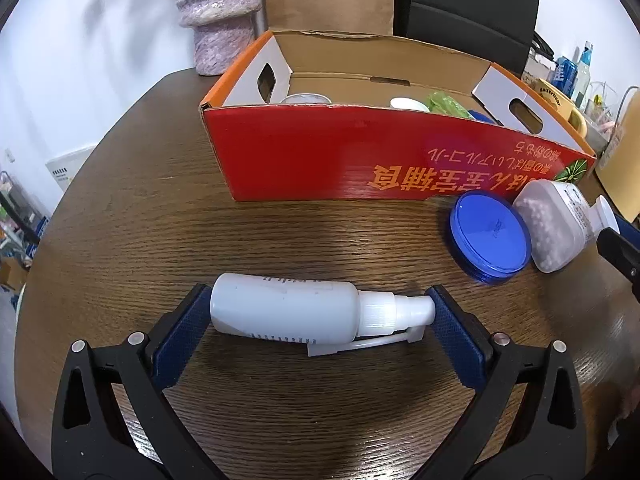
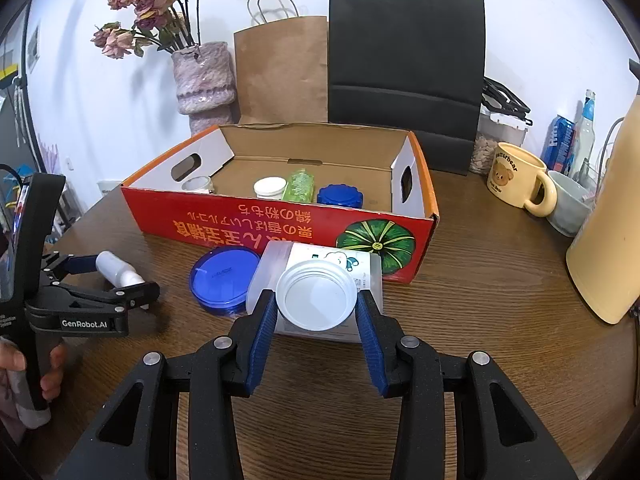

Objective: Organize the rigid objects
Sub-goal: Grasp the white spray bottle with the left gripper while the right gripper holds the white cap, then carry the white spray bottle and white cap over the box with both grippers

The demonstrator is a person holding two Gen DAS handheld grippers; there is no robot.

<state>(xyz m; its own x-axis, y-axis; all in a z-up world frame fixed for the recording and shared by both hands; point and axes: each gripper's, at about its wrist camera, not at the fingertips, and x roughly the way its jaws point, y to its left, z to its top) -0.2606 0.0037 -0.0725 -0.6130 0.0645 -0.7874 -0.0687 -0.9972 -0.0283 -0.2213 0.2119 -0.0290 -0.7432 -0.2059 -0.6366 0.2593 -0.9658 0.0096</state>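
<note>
A white spray bottle (image 1: 296,312) lies on its side on the wooden table, lengthwise between the fingers of my left gripper (image 1: 320,316); both blue pads touch its ends. It also shows in the right wrist view (image 2: 118,272). My right gripper (image 2: 316,312) is closed on the white cap of a clear jar (image 2: 316,296) lying on its side, full of small pale beads (image 1: 552,224). A blue round lidded container (image 2: 224,280) sits beside it (image 1: 490,236). The red cardboard box (image 2: 280,224) stands behind, holding several small containers.
A pink vase (image 2: 204,80) with dried flowers, a brown paper bag (image 2: 280,72) and a black bag (image 2: 404,72) stand behind the box. A yellow bear mug (image 2: 516,180), a grey bowl (image 2: 568,208) and a tall cream jug (image 2: 612,220) stand at the right.
</note>
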